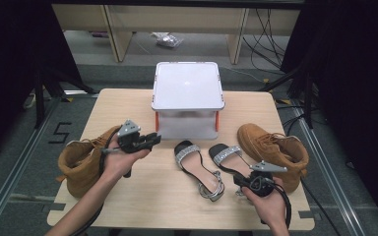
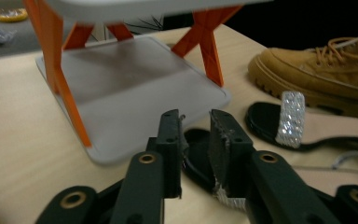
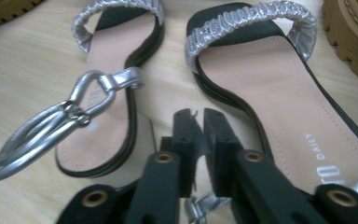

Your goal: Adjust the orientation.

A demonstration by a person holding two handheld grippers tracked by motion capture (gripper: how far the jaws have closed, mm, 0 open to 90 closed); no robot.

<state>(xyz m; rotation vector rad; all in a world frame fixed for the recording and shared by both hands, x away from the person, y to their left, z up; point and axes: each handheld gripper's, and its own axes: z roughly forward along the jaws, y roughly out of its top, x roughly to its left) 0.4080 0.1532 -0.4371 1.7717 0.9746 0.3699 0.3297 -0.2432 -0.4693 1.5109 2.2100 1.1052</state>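
Right sandal: lying flat on the wooden table, toe strap pointing toward the far edge; I am holding my right gripper at its heel end. In the right gripper view the same sandal is stretching away just past my jaw tips, its silver strap across the toe.

Right gripper: the jaws are standing almost together, a thin slit between them; I cannot tell whether they are pinching the silver ankle strap showing beneath them.

Left sandal: lying just beside the right one, parallel to it, its looped silver ankle strap rising above the heel.

Left gripper: I am holding it above the table, pointing toward the shelf; the jaws are standing apart with nothing between them. In the left gripper view a sandal's black toe is showing behind them.

Shoe rack: a small white two-level shelf with orange legs, standing at the table's far middle, just behind the sandals.

Right boot: tan lace-up, sitting just right of the right sandal.

Left boot: tan, standing at the table's left edge, beneath my left hand.
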